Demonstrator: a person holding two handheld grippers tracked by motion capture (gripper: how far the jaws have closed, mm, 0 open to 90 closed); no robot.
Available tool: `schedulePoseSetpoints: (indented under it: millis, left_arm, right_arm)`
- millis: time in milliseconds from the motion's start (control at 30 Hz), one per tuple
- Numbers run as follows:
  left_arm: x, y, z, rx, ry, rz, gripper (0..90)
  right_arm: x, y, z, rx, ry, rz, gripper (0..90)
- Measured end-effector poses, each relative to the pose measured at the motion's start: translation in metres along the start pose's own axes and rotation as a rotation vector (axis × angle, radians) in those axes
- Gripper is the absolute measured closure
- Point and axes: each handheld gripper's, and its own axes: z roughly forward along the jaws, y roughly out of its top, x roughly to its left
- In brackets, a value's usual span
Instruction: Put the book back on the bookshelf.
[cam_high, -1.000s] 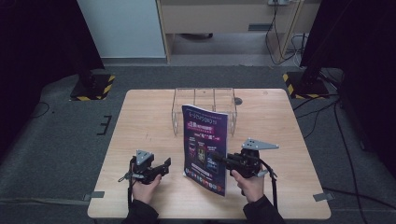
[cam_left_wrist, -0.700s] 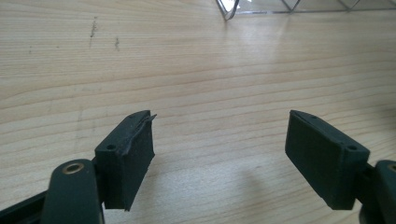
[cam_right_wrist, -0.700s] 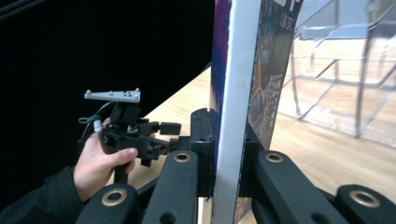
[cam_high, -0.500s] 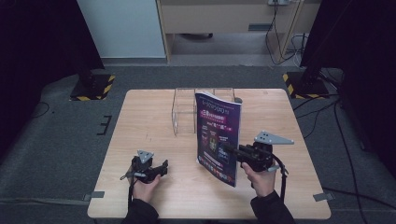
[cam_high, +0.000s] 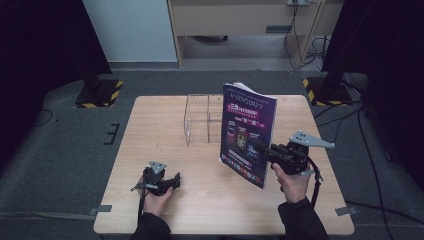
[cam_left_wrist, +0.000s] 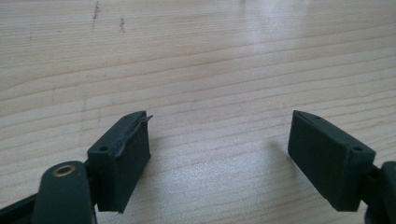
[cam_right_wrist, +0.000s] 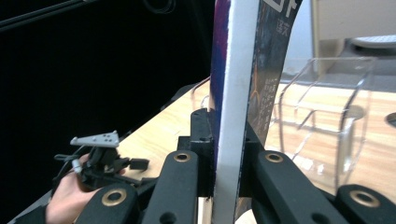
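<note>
- Purple-covered glossy magazine (cam_high: 247, 134) stands upright off the wooden table (cam_high: 150, 130) in the high view, clamped by the right gripper (cam_high: 261, 148), near the clear acrylic rack (cam_high: 202, 119).
- Left gripper view: left gripper (cam_left_wrist: 219, 149) jaws have just been widening, nothing between them.
- Right gripper view: jaws pinch the magazine's white page edge.

The right gripper (cam_right_wrist: 227, 154) clamps a magazine (cam_right_wrist: 233, 93) upright by its white edge, a clear acrylic rack (cam_right_wrist: 327, 116) standing on the wooden table (cam_right_wrist: 159, 135) behind, the left gripper (cam_right_wrist: 105, 161) far off.
</note>
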Motion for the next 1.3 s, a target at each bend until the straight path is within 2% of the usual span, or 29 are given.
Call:
schedulePoseSetpoints:
  millis: [200, 700, 1067, 1300]
  left_arm:
    - [-0.002, 0.000, 0.001, 0.006, 0.011, 0.023, 18.5]
    - [-0.002, 0.001, 0.002, 0.015, 0.022, 0.012, 12.8]
    - [-0.002, 0.001, 0.003, 0.016, 0.021, 0.015, 12.1]
    - [-0.002, 0.001, 0.003, 0.015, 0.021, 0.013, 12.1]
  right_arm:
    - [-0.006, 0.011, -0.005, -0.021, -0.040, -0.008, 83.0]
    - [-0.018, 0.028, -0.010, -0.055, -0.116, -0.030, 83.0]
    - [-0.025, 0.036, 0.006, -0.075, -0.178, -0.048, 83.0]
    - [-0.034, 0.037, 0.020, -0.083, -0.221, -0.046, 83.0]
